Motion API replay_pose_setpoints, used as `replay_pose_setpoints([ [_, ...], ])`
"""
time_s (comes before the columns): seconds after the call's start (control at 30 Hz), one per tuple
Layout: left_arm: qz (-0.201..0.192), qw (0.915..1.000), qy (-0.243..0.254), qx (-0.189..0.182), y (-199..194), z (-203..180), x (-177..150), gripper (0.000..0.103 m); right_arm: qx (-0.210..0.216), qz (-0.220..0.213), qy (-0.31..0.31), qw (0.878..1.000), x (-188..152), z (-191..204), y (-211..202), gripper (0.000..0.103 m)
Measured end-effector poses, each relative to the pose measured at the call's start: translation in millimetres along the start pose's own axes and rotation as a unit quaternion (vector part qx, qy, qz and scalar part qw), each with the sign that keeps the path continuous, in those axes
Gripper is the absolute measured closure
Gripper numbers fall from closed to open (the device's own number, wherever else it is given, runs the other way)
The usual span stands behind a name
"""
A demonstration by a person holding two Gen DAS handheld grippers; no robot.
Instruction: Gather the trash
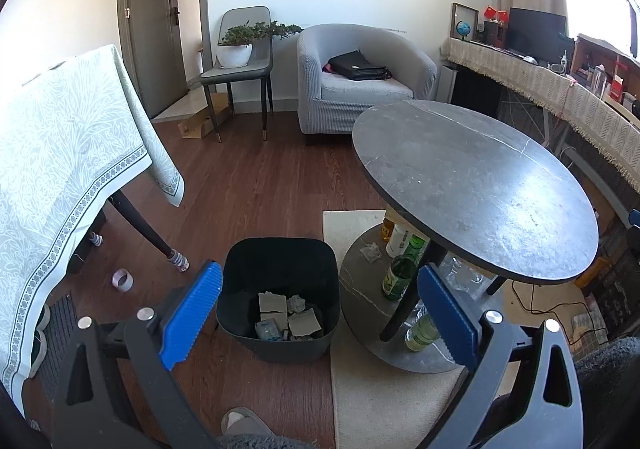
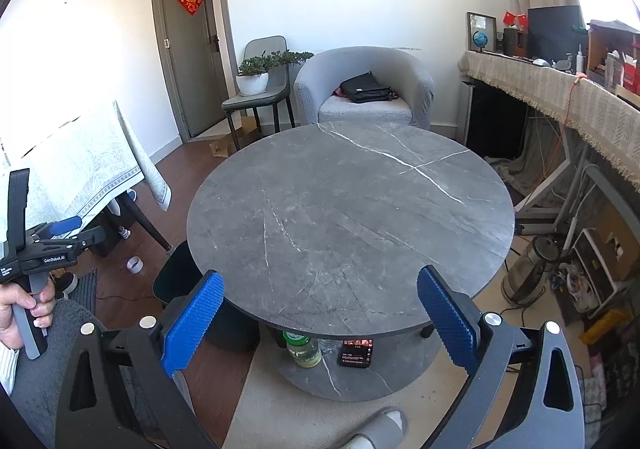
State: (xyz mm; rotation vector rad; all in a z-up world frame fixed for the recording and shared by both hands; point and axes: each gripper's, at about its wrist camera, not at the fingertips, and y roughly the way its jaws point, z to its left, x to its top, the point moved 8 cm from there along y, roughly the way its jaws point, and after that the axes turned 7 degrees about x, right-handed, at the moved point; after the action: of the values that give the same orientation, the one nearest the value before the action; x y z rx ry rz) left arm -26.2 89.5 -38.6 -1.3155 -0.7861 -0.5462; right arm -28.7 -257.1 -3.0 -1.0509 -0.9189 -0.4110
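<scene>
A black trash bin (image 1: pixel 280 281) stands on the wooden floor left of the round grey marble table (image 1: pixel 472 185). Inside it lie several crumpled papers and wrappers (image 1: pixel 288 315). My left gripper (image 1: pixel 320 309) is open and empty, held above the bin. My right gripper (image 2: pixel 320 313) is open and empty, over the near edge of the table top (image 2: pixel 352 209), which is bare. The bin shows partly under the table edge in the right wrist view (image 2: pixel 176 277). The left gripper also shows at the left of that view (image 2: pixel 52 233). A crumpled paper (image 1: pixel 370 251) lies on the table's lower shelf.
Green bottles (image 1: pixel 398 273) and jars stand on the lower shelf (image 1: pixel 360 289). A cream rug (image 1: pixel 380 401) lies under the table. A cloth-covered table (image 1: pixel 60 169) is at left, a tape roll (image 1: pixel 122 279) on the floor, an armchair (image 1: pixel 360 81) and a chair with a plant (image 1: pixel 240 61) behind.
</scene>
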Motion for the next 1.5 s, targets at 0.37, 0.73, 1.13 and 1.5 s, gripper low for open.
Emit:
replay_pose_setpoints([
  [0.37, 0.008, 0.9996, -0.023, -0.011, 1.6, 4.5, -2.3, 0.003, 0.002, 0.006, 0.004, 1.0, -1.9, -2.6, 1.4, 0.005],
  [0.73, 0.009, 0.9996, -0.024, -0.011, 1.7, 5.3, -3.2, 0.003, -0.006, 0.014, -0.007, 1.0, -2.7, 2.0, 4.5, 0.005],
  [1.13, 0.011, 0.9996, -0.024, -0.01, 3.0, 4.9, -4.9, 0.003, -0.005, 0.015, -0.008, 1.0, -2.8, 2.2, 4.5, 0.005],
  [1.5, 0.011, 0.9996, -0.024, -0.01, 3.1, 5.4, -5.2, 0.003, -0.005, 0.016, -0.009, 1.0, -3.6, 1.9, 5.1, 0.005],
])
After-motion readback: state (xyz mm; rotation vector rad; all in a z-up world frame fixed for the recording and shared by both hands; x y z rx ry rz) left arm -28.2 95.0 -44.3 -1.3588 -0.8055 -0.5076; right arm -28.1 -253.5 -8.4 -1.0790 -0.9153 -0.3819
